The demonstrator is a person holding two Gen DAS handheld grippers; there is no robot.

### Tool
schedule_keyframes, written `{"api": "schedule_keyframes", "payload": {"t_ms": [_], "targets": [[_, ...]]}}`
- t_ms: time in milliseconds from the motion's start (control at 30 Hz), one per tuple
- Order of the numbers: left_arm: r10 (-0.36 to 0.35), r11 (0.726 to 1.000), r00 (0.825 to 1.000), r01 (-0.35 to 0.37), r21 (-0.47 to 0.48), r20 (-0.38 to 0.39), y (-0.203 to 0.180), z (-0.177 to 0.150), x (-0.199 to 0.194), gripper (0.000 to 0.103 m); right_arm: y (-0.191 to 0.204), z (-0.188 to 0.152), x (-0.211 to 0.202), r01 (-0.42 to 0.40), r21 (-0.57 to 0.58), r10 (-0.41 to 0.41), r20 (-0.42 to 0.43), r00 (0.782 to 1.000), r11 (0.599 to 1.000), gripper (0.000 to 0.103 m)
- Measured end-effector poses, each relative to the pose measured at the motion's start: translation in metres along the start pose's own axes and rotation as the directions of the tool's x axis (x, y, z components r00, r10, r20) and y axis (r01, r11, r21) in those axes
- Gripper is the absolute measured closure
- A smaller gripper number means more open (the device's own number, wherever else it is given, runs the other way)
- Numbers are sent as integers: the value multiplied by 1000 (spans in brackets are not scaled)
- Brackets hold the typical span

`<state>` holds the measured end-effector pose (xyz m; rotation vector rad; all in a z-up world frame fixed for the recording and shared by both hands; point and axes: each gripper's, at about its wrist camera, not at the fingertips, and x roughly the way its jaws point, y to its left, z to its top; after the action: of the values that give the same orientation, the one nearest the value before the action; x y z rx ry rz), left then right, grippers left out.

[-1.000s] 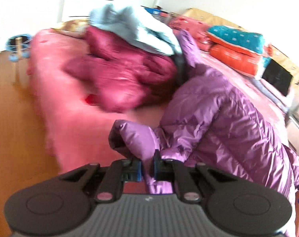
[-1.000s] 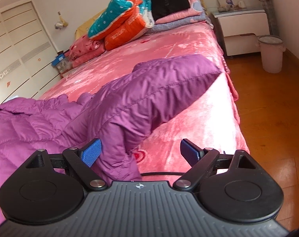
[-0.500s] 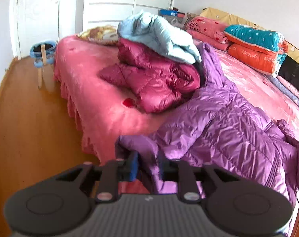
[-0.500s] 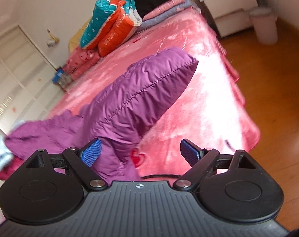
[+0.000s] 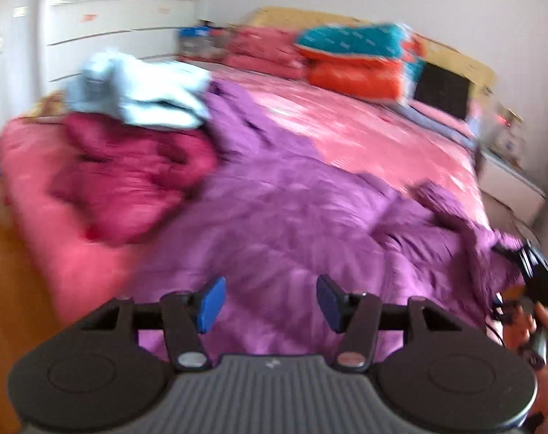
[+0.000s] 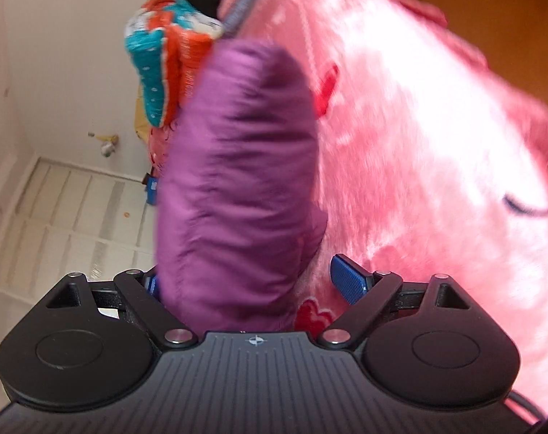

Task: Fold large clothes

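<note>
My purple jacket [image 5: 292, 217] is looking glossy and quilted, the pink bed cover [image 6: 437, 166] plush, my tongs [image 6: 254, 282] matt plastic.

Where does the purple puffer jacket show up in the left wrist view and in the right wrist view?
Left wrist: purple jacket spreads over centre and right.
Right wrist: its sleeve rises up the centre, between open jaws.
Shared landmark: teal-and-orange quilt at the bedhead.

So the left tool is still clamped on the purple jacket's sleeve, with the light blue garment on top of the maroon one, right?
No. In the left wrist view the left tool has just been opening; nothing sits between its pads, the purple jacket lying beyond. The light blue garment does top the maroon one.
</note>
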<state>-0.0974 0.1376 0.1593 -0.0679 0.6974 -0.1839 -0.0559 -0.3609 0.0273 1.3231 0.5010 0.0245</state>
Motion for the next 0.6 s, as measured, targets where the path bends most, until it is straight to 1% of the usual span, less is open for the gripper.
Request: {"api": "schedule_keyframes", "payload": {"t_ms": [67, 100, 133, 200, 267, 300, 367, 400, 467, 533, 567, 600], "targets": [[-17, 999, 999, 18, 32, -30, -13, -1, 27, 48, -5, 3, 8, -35, 44, 35, 0, 999, 998, 0], [-36, 998, 998, 38, 41, -45, -18, -2, 40, 48, -7, 5, 11, -50, 54, 49, 4, 999, 997, 0], [-53, 998, 997, 56, 43, -59, -23, -3, 52, 48, -6, 7, 15, -60, 57, 60, 5, 998, 997, 0], [-53, 997, 995, 58, 53, -84, -34, -6, 72, 48, -2, 12, 22, -56, 42, 56, 2, 998, 998, 0], [-47, 995, 992, 57, 82, -121, -48, -9, 88, 48, 5, 20, 28, -37, 8, 37, 5, 999, 999, 10], [-47, 994, 990, 60, 90, -135, -53, -11, 94, 49, 10, 23, 31, -24, -10, 24, 12, 1000, 1000, 13], [-48, 993, 986, 64, 100, -158, -64, -15, 103, 51, 16, 29, 37, -4, -42, 5, 27, 1000, 999, 25], [-43, 992, 984, 62, 109, -171, -70, -17, 109, 52, 18, 36, 42, 1, -57, 1, 34, 999, 998, 27], [-39, 990, 981, 64, 129, -189, -80, -19, 118, 58, 27, 48, 46, 16, -118, -10, 51, 999, 993, 35], [-41, 988, 978, 70, 139, -203, -91, -19, 127, 61, 41, 57, 56, 41, -205, -27, 75, 997, 978, 39], [-44, 987, 977, 75, 143, -208, -96, -19, 132, 62, 46, 62, 61, 46, -236, -27, 82, 996, 971, 43], [-51, 986, 975, 83, 144, -215, -102, -18, 137, 62, 52, 68, 67, 47, -262, -25, 88, 996, 964, 44]]}}
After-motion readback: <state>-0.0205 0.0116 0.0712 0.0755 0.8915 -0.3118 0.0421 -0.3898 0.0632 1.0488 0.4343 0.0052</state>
